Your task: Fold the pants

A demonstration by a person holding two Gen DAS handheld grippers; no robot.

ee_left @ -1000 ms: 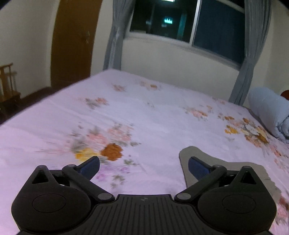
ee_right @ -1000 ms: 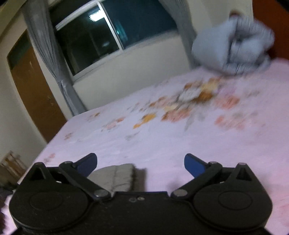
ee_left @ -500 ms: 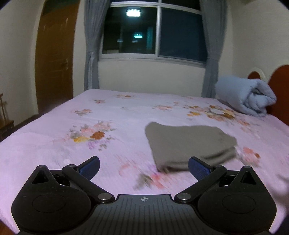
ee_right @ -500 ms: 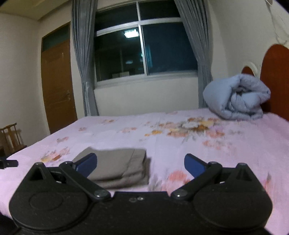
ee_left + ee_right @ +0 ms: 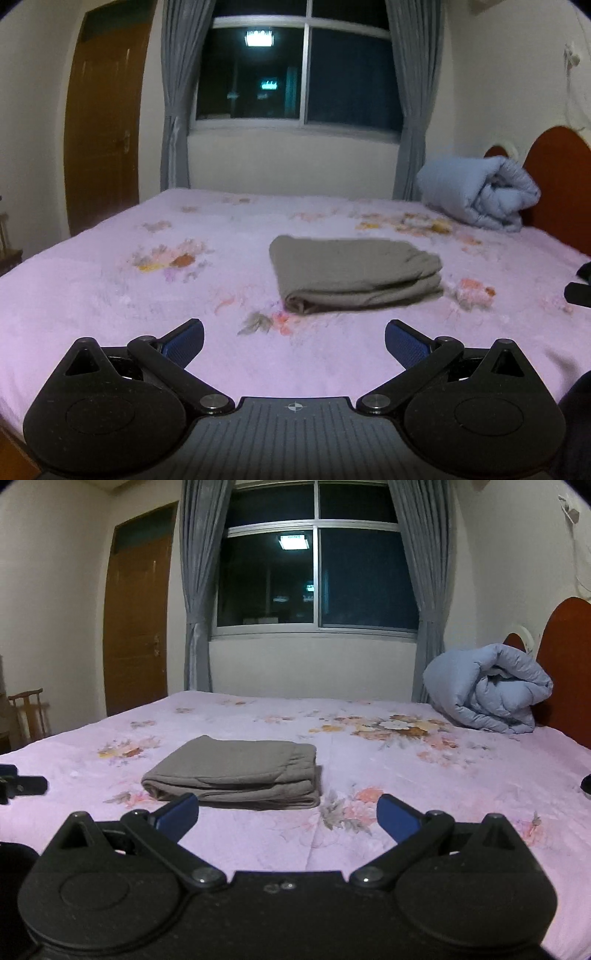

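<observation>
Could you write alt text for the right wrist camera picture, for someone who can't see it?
A pair of grey pants, folded into a neat stack, lies on a bed with a pink flowered sheet. In front, the right gripper is open and holds nothing. A rolled blue quilt sits by the headboard, under a dark window.

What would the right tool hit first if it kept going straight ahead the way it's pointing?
Probably the folded pants. The right tool is open and empty, low over the bed, with the pants' near right corner just ahead between the fingers. Depth is unclear; it might graze the sheet first.
</observation>
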